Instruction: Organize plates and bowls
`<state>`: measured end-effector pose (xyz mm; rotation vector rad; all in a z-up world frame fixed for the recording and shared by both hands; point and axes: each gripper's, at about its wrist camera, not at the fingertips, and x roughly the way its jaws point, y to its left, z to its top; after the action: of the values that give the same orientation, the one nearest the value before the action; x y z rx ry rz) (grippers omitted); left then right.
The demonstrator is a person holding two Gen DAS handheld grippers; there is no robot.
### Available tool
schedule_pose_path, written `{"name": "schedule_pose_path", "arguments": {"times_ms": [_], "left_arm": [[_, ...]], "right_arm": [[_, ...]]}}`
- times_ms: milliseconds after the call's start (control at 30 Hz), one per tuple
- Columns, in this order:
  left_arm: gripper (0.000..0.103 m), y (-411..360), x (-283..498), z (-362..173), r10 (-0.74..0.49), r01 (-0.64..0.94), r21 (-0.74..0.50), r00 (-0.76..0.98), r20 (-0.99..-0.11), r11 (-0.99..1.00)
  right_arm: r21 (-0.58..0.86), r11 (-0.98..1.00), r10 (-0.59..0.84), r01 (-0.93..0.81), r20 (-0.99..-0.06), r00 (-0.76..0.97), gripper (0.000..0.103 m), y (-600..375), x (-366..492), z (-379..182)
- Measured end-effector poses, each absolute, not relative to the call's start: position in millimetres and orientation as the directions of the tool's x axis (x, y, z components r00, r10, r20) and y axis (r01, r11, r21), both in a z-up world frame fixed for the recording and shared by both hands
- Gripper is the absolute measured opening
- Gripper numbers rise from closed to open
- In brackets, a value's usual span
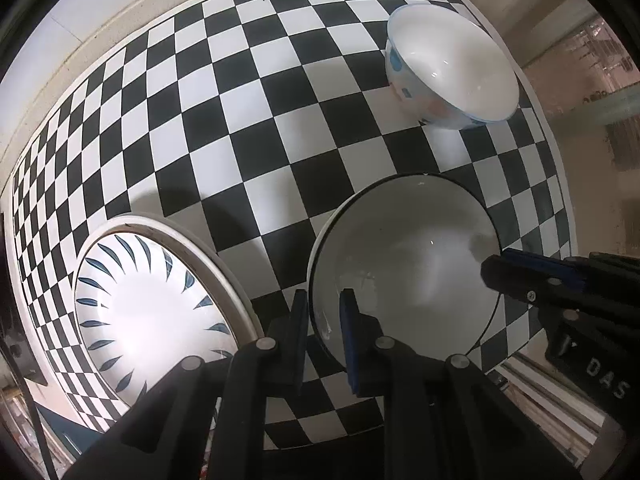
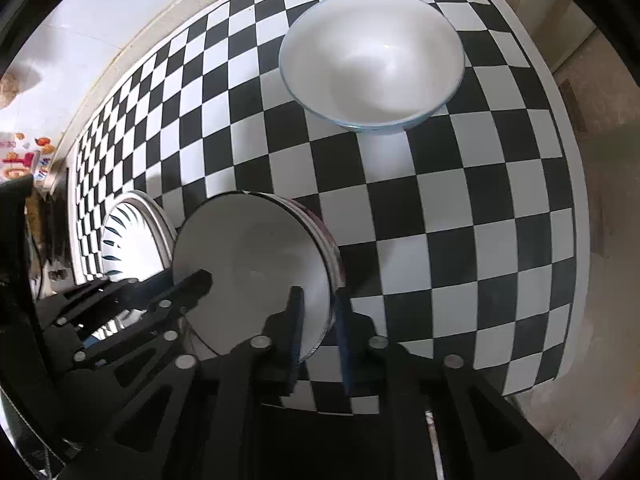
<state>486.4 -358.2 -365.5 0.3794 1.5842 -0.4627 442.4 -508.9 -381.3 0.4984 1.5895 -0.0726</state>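
A white bowl with a thin black rim (image 1: 404, 264) (image 2: 248, 264) is held from both sides. My left gripper (image 1: 323, 320) is shut on its left rim, one pad inside and one outside. My right gripper (image 2: 319, 316) is shut on the opposite rim; one of its fingers (image 1: 520, 276) shows at the bowl's right edge. I cannot tell whether the bowl touches the mat. To its left lies a plate with blue leaf marks (image 1: 152, 312) (image 2: 132, 240), set inside a wider cream rim. A white bowl with blue dots (image 1: 452, 68) (image 2: 372, 60) stands upright further back.
Everything sits on a black-and-white checkered mat (image 1: 240, 120) (image 2: 480, 240) on a pale table. A white wall runs along the far side. The table's edge and the floor lie to the right. Colourful items (image 2: 16, 160) are at the far left.
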Motion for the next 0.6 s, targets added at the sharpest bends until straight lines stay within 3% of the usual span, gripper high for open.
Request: {"name": "schedule_pose_path", "arguments": {"times_ms": [333,467,567,600], "left_arm": [[0.015,-356.4,491.9,-351.1,-0.041,0.472,-0.042,-0.011,-0.999,0.881],[0.021,-348.7,500.7,-340.5,-0.068,0.424,-0.05,0.028,-0.997,0.904],[0.023,-354.4,508.3,-330.3,-0.068,0.414,-0.038,0.057,-0.996,0.909],[0.025,-357.3,510.9,-326.7,-0.075,0.415,-0.042,0.062,-0.995,0.909]], "right_arm": [[0.269,0.901,0.287,0.339,-0.958,-0.003,0.011,-511.9,442.3,-382.3],[0.246,0.913,0.254,0.327,-0.967,0.019,0.011,-519.5,443.6,-369.4],[0.258,0.905,0.258,0.339,-0.965,0.046,0.029,-533.1,446.8,-361.4],[0.268,0.897,0.266,0.352,-0.962,0.057,0.046,-540.1,448.4,-359.9]]}}
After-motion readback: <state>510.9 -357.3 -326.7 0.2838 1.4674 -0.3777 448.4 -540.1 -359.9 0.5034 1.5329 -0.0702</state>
